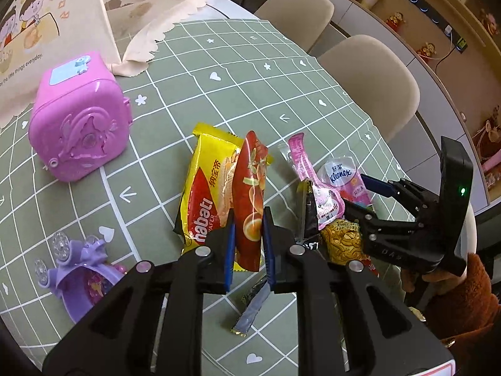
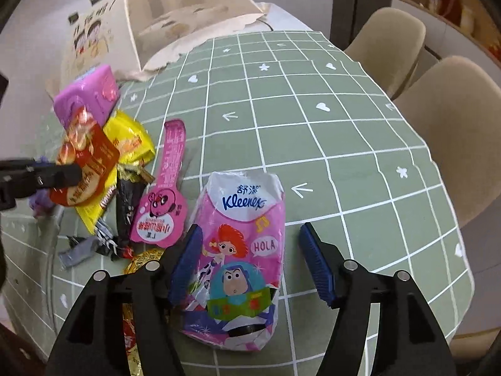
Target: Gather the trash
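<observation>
The left gripper [image 1: 249,235] is clamped on a red snack wrapper [image 1: 250,200], a long glossy packet printed with round golden shapes, which stands lifted between the blue pads above the green grid-patterned table mat [image 1: 250,78]. Just beside it lies a yellow wafer packet [image 1: 208,185] with red lettering. To the right sits a small heap of trash: a pink spoon-shaped packet [image 1: 308,172], a black wrapper [image 1: 310,216] and a gold crinkled wrapper [image 1: 339,241]. A silver-grey wrapper [image 1: 252,310] lies on the mat below the left gripper.

The right gripper [image 2: 250,263] has its jaws spread wide, and the Kleenex tissue pack [image 2: 241,250] lies flat on the mat between them; the left pad is right at the pack's edge, the right pad well clear of it. The pack is crumpled, pink and white, with cartoon figures and a "HOLA" bubble.

A pink toy case [image 1: 80,119] and a purple toy [image 1: 84,272] stand apart from the trash on the left
</observation>
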Demonstrator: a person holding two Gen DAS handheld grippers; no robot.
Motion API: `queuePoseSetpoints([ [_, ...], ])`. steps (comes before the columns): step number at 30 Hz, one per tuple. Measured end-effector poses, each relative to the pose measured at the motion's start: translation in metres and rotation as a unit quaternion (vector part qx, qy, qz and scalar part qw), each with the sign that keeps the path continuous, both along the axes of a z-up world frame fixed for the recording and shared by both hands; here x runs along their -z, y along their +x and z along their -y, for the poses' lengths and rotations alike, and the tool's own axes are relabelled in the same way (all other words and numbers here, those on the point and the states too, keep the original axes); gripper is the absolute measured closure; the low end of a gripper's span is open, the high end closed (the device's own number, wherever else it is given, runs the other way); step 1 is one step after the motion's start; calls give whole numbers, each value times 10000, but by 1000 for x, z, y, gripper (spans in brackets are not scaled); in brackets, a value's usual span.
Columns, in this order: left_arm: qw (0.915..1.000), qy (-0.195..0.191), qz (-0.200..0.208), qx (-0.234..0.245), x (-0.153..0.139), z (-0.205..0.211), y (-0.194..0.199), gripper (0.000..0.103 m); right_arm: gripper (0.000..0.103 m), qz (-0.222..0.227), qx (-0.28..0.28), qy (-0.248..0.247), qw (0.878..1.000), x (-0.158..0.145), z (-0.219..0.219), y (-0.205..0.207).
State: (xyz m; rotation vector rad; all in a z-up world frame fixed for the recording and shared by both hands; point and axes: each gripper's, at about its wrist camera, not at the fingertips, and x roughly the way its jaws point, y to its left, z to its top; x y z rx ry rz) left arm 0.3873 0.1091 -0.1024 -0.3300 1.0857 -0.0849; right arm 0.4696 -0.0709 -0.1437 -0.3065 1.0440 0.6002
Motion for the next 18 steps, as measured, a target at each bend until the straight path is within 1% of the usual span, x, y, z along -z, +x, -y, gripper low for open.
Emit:
queuePoseSetpoints([
  [2, 10000, -11, -8, -14, 1, -1, 0, 89, 42, 38, -77, -81, 9999, 1, -1, -1],
  [3, 10000, -25, -17, -30, 1, -2, 0, 89, 42, -12, -82, -28, 10000, 0, 0, -1],
  [4, 10000, -35, -20, -39, 1, -3, 0, 89, 47, -46, -69, 21, 10000, -1, 2, -1],
  [5, 10000, -41, -19, -46, 1, -3, -1, 89, 59, -71, -27, 114, 9999, -3, 5, -1],
  [6, 10000, -41, -17, -46, 0, -3, -1, 89, 65, -102, 15, 180, 9998, -5, 7, -1],
  [7, 10000, -40, -14, -43, 0, -3, -2, 89, 74, -112, 64, 220, 9997, -8, 9, -2],
  [8, 10000, -40, -12, -42, 0, -3, -2, 89, 81, -66, 104, 227, 9997, -11, 10, -3],
  [10, 10000, -53, -11, -30, 0, -3, -2, 89, 85, 106, 193, 227, 9995, -21, 15, -8],
  [12, 10000, -82, 1, -6, -1, -2, -2, 89, 88, 171, 280, 311, 9990, -30, 19, -12],
  [14, 9999, -116, 25, 45, -3, 1, -3, 89, 91, 210, 411, 446, 9979, -41, 25, -17],
  [18, 9997, -185, 95, 158, -7, 8, -5, 89, 94, 173, 586, 623, 9962, -54, 35, -28],
])
